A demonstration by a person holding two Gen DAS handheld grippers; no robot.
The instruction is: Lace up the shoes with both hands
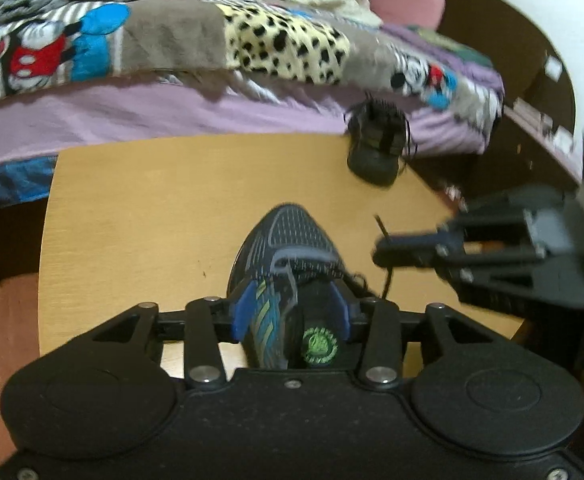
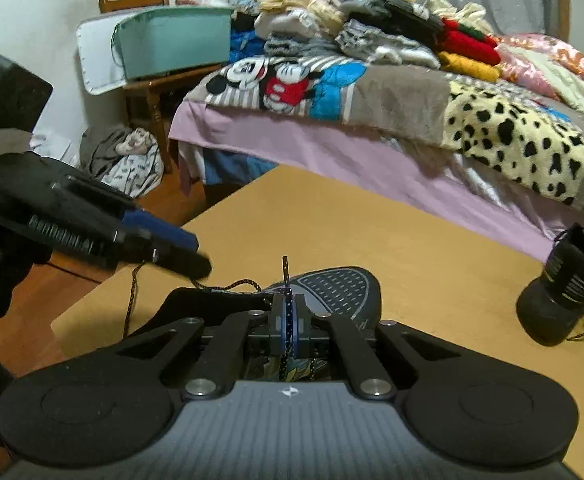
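Note:
A dark blue running shoe (image 1: pixel 292 248) lies on the wooden table (image 1: pixel 151 208), toe pointing away; it also shows in the right wrist view (image 2: pixel 340 288). My left gripper (image 1: pixel 290 312) is open, its blue pads either side of the shoe's collar and tongue. My right gripper (image 2: pixel 287 320) is shut on a black lace end (image 2: pixel 285 276), whose tip sticks up above the pads. It shows from the side in the left wrist view (image 1: pixel 384 250), right of the shoe. The left gripper's fingers (image 2: pixel 171 244) appear at left in the right wrist view, above a loose lace (image 2: pixel 131 292).
A second black shoe (image 1: pixel 380 144) stands at the table's far right edge, also in the right wrist view (image 2: pixel 560 300). A bed (image 2: pixel 332 136) piled with folded clothes runs along the table's far side. A wooden chair (image 2: pixel 147 92) with a green box stands at the back left.

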